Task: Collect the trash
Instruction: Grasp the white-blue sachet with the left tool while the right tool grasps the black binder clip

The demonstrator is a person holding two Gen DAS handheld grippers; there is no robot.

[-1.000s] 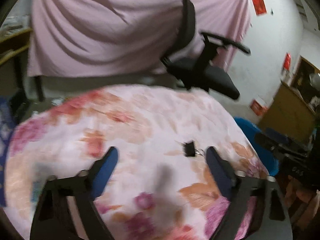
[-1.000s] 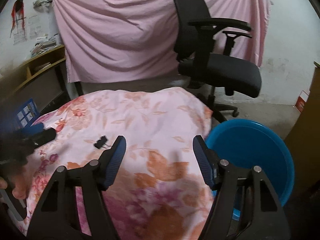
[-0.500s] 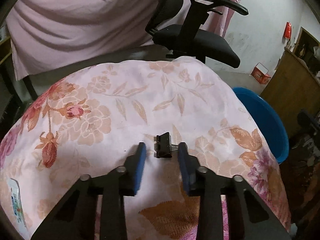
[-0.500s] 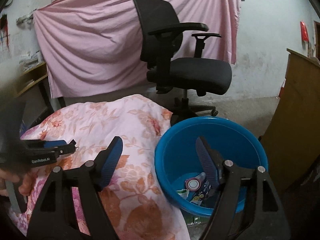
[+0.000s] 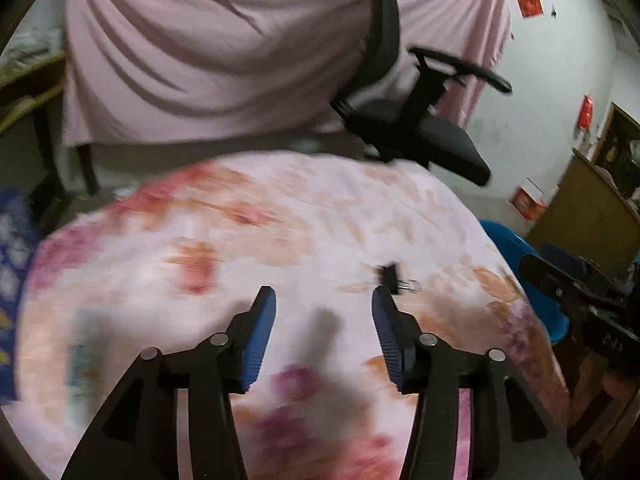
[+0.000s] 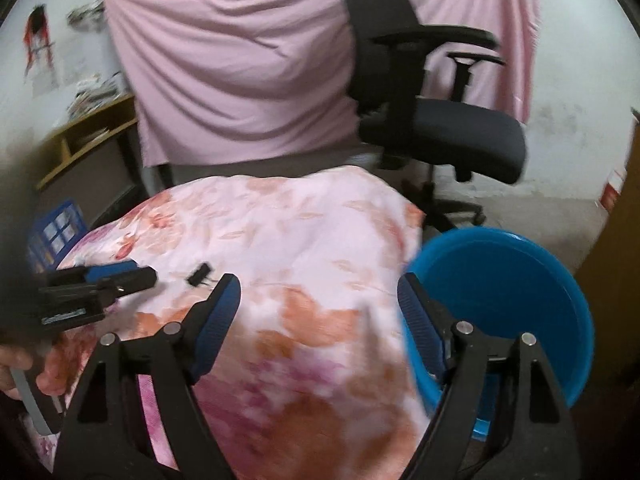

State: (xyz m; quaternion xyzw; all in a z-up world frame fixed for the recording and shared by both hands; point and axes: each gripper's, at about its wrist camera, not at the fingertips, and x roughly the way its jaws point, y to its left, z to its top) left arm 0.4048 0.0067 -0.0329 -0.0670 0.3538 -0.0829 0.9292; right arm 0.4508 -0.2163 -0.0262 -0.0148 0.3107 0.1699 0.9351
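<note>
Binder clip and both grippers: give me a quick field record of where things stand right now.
binder clip: lying on the floral cloth, not held
left gripper: jaws have just been opening, nothing between them; clip sits just beyond the right fingertip
right gripper: jaws wide open, empty, over the cloth's edge beside the basin
blue basin: beside the table's right side, contents hidden
office chair: behind the table
image quality: both views motion-blurred
</note>
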